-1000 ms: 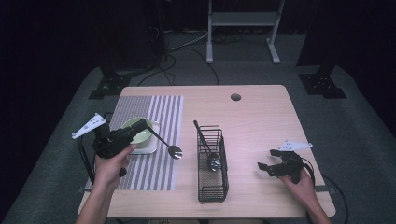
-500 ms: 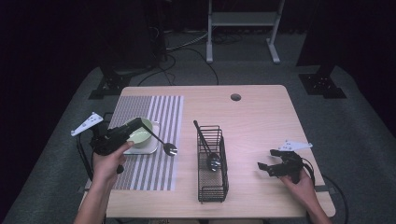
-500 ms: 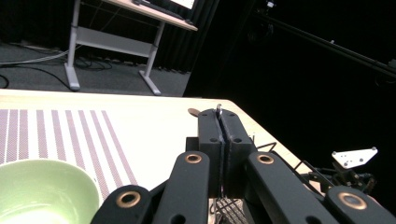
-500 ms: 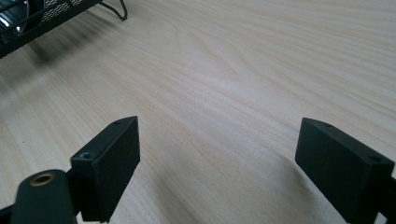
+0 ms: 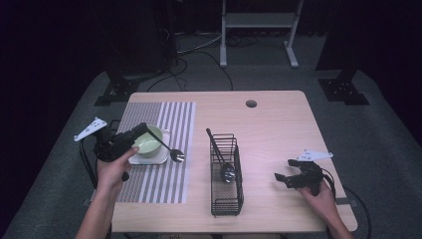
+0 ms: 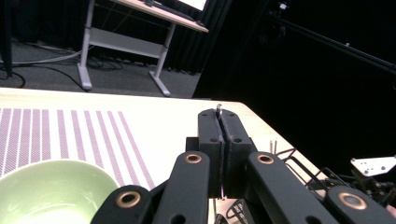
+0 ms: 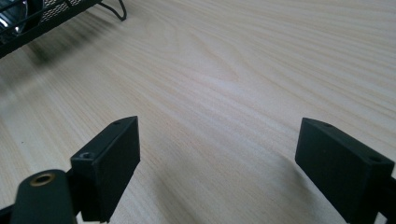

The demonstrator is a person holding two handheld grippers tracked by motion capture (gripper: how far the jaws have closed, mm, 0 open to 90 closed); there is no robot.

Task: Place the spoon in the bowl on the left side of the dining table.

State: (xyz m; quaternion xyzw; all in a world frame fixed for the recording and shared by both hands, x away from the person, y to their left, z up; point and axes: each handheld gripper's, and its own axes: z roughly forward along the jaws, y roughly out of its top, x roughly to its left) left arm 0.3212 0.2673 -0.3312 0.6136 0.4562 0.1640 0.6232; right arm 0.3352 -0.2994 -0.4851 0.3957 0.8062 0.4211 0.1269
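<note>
High view: left tool (image 5: pixel 142 133) is clamping fully shut on the thin handle of a metal spoon (image 5: pixel 169 149), whose bowl is hanging over the striped placemat (image 5: pixel 164 114) beside the one pale green bowl (image 5: pixel 148 141) near the worktop's (image 5: pixel 278 124) left edge. Right tool (image 5: pixel 284 177) is resting wide open and empty near the right front corner. One black wire basket (image 5: pixel 226 186) is holding a second spoon (image 5: pixel 227 173). Dark grey carpet (image 5: pixel 388 144) is surrounding everything.
</note>
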